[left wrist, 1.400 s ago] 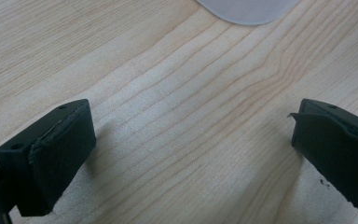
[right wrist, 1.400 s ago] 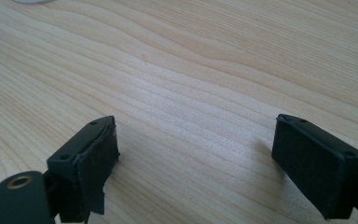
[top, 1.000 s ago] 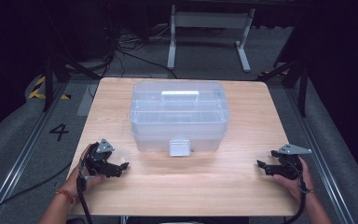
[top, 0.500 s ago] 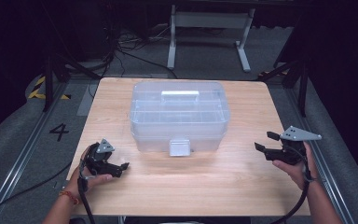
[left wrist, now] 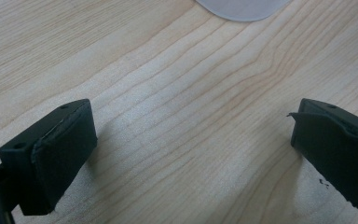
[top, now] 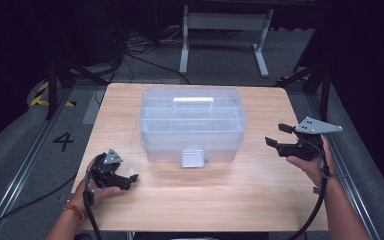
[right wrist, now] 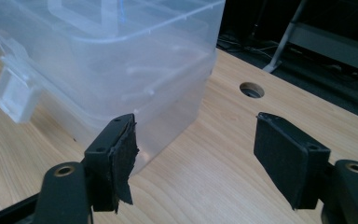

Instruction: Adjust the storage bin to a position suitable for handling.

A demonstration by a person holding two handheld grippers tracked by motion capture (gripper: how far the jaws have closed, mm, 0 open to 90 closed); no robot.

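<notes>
Both pairs of jaws stand wide open with nothing between them, and those on our right gripper (top: 276, 135) have just been closing a touch from their widest, again on empty air. We see that gripper held up at mid right of the high view, above the table's right edge, pointing left toward the box (top: 191, 125). Our left gripper (top: 130, 177) sits low at lower left, resting by the table (top: 260, 200), its pads over bare wood in the left gripper view.

Our box, clear plastic with its lid on, stands at the centre of the table, its latch (top: 192, 157) facing us at the front and its handle (top: 193, 100) lying flat on top. In the right gripper view the box's near corner (right wrist: 186, 93) fills the upper left, apart from the pads.

We judge this the approach: nothing touched yet, the latch looks shut. Next we need a hand on that front latch, jaws narrowed to pinch the tab and lift it, while the other gripper steadies the box so it doesn't slide.
</notes>
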